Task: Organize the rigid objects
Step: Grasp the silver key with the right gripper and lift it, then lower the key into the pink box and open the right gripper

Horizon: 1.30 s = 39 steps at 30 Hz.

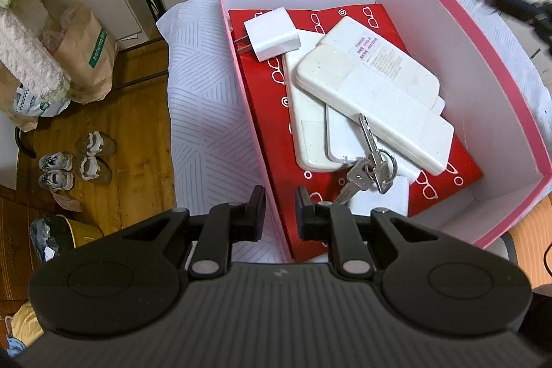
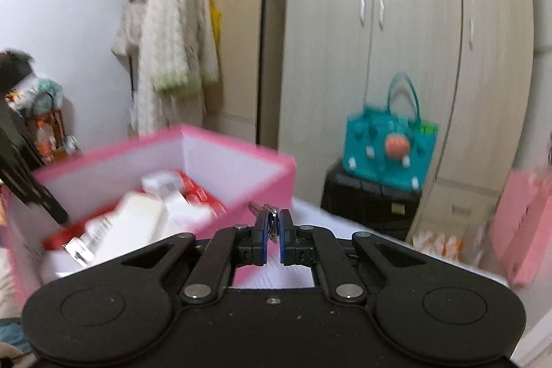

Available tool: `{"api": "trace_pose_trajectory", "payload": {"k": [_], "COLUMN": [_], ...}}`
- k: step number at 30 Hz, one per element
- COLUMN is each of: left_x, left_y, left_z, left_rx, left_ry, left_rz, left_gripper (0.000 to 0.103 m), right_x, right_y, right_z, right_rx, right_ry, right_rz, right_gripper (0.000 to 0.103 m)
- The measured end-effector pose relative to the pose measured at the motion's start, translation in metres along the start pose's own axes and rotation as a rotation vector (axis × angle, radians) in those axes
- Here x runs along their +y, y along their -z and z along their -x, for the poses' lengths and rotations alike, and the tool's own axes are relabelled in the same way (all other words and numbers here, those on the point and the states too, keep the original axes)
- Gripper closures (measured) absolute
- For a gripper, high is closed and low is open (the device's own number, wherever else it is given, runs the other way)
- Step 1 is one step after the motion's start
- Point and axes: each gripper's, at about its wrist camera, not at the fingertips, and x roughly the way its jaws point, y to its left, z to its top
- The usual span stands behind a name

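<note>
Two grippers show, one in each wrist view. On the left, the left gripper [image 1: 280, 200] straddles the near-left wall of the pink box [image 1: 465, 19], its fingers nearly together and pinching that wall. Just right of it, inside the box, lie a key bunch [image 1: 367, 168], white remotes [image 1: 372, 99] and a white charger [image 1: 270, 35]. Right of the box, the right gripper [image 2: 272, 225] is pressed together on a second set of keys [image 2: 267, 212].

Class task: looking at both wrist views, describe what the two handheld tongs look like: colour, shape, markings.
Both the left tongs and right tongs are matte black plastic: a ribbed body, two rounded lobes with circular recesses, silver pivot pins on the linkage arms, and blue-edged pads. The left body bears a small lightning-bolt mark. No sleeves or cables are visible.
</note>
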Motion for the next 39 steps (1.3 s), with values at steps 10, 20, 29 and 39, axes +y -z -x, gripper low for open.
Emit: {"api": "trace_pose_trajectory", "payload": {"k": [10,20,29,39], "left_x": [0.005,0.009,0.010,0.012], "left_y": [0.000,0.003,0.003,0.004], "left_z": [-0.002,-0.003,-0.004,-0.004], "left_rx": [-0.005,-0.017,-0.016,-0.016], "left_ry": [0.021,0.040,0.051,0.062], "left_rz": [0.009,0.009,-0.001,0.012], "left_gripper": [0.088,0.088,0.088,0.085], "right_x": [0.034,0.067,0.066,0.067], "right_y": [-0.045,-0.028,-0.026,-0.023], "right_z": [-0.009,-0.080,-0.096,-0.072], "right_rx": [0.055,0.262,0.321,0.283], "right_ry": [-0.355,-0.419,-0.349,-0.282], "right_rz": [-0.162,-0.153,-0.127,-0.095], "right_gripper": [0.096,0.096,0.096,0.089]}}
